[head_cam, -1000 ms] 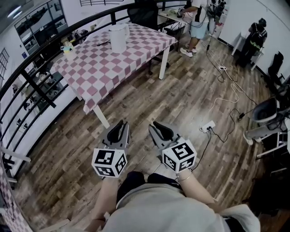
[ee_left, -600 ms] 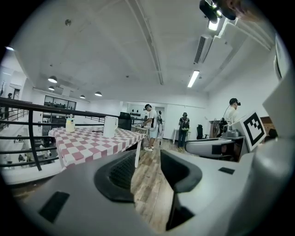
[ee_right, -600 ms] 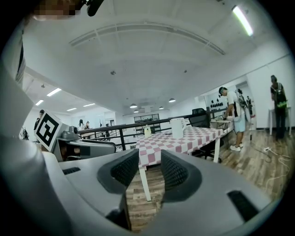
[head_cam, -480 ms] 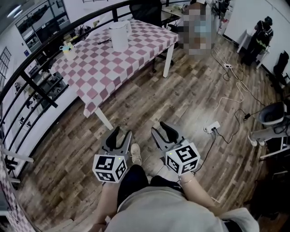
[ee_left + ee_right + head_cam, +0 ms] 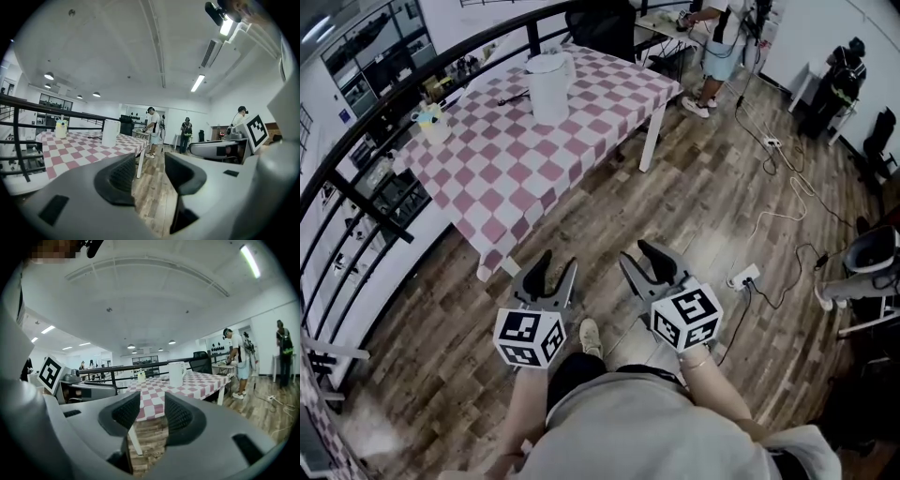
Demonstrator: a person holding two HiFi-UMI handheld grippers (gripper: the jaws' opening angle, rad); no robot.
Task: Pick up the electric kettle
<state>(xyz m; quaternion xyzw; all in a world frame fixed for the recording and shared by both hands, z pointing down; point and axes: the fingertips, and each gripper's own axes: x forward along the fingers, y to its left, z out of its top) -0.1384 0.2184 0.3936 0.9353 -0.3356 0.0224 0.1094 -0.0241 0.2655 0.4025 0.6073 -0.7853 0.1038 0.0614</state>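
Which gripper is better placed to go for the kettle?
Probably right. The left gripper and right gripper have just opened, empty, far from the table; the kettle lines up with the right jaws, handle toward that side.

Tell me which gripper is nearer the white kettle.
Left, slightly: the left gripper is over the floor near a corner of the table, short of the kettle; the right gripper sits farther right. Both have just been opening, nothing between their jaws.
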